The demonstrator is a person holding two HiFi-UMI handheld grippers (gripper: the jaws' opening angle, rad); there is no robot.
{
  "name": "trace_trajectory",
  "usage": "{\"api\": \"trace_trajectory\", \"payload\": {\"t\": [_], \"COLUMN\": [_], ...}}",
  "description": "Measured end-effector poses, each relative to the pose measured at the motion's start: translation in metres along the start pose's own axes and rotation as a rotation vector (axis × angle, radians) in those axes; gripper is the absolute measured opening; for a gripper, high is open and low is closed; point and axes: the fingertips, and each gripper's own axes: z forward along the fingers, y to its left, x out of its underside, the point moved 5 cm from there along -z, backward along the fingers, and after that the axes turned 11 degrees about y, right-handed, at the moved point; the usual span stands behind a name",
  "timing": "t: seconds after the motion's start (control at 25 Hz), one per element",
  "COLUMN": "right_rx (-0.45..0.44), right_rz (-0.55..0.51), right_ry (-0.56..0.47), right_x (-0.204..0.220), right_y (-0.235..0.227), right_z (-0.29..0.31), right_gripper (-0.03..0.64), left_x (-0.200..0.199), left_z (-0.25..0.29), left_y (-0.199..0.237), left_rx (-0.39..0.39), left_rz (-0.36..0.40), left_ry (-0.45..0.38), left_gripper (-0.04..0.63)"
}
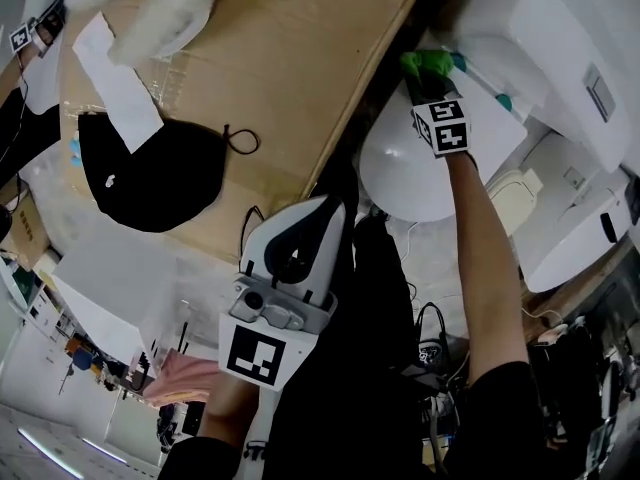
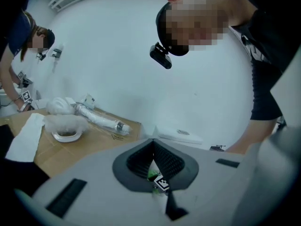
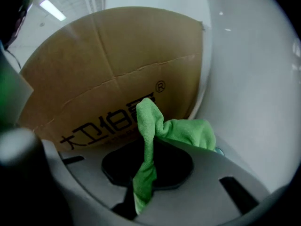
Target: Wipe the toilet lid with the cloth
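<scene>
My right gripper (image 1: pixel 422 76) is shut on a green cloth (image 1: pixel 428 64), at the far edge of the white oval toilet lid (image 1: pixel 400 183) where it meets the white toilet body (image 1: pixel 530 58). In the right gripper view the cloth (image 3: pixel 150 126) hangs bunched from the shut gripper (image 3: pixel 148 147), with a white curved surface (image 3: pixel 254 79) at the right. My left gripper (image 1: pixel 332 206) hovers nearer me, left of the lid, shut and holding nothing. In the left gripper view its gripper (image 2: pixel 153 142) points toward the cloth (image 2: pixel 151 176), seen through the gap behind the tips.
A cardboard sheet (image 1: pixel 290 88) lies left of the toilet, carrying a black cap (image 1: pixel 150 173), white paper (image 1: pixel 115 78) and white fluffy wads (image 1: pixel 165 8). A second white fixture (image 1: pixel 580 228) stands at the right. Cables (image 1: pixel 430 338) lie below. Another person (image 2: pixel 19 46) bends over at the far left.
</scene>
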Motion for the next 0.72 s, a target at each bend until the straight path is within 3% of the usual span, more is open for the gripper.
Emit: {"api": "trace_trajectory", "payload": {"t": [0.24, 0.72], "right_rx": [-0.062, -0.169], "right_rz": [-0.232, -0.434], "right_ry": [0.050, 0.078], "right_x": [0.022, 0.080], "right_y": [0.045, 0.115], "right_z": [0.007, 0.004], "right_gripper": [0.051, 0.051], "left_x": [0.012, 0.042], "left_z": [-0.022, -0.064], "left_y": [-0.001, -0.036], "left_rx": [-0.052, -0.132], "left_rz": [-0.014, -0.048], "left_ry": [-0.034, -0.093], "left_gripper": [-0.002, -0.002]}}
